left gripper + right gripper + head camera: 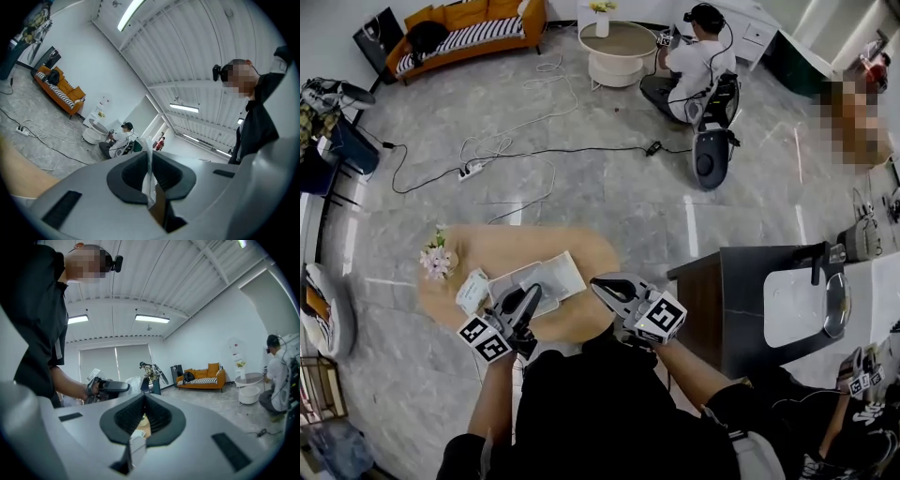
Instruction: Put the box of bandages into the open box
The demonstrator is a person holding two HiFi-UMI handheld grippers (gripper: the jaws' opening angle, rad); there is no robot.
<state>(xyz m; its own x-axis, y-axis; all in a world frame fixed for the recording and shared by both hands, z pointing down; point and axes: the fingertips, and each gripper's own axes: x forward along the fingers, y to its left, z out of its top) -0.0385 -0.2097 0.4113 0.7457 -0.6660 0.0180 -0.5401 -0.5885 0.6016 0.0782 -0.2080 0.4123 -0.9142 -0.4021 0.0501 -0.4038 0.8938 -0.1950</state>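
In the head view a small white box of bandages [472, 290] lies on the oval wooden table [581, 246], just right of a flower posy. Beside it sits the larger, flat white open box [547, 278]. My left gripper [529, 294] hovers over the near edge of the open box, jaws together with nothing between them. My right gripper [596, 282] is at the table's right side, also closed and empty. Both grippers point level: the left gripper [149, 153] looks across the room, while the right gripper [143, 397] looks toward the left one.
A posy of flowers [437, 256] stands at the table's left end. A dark cabinet [741, 300] is close on the right. Cables and a power strip [471, 170] trail over the floor beyond. A seated person [694, 61] and an orange sofa [469, 28] are far back.
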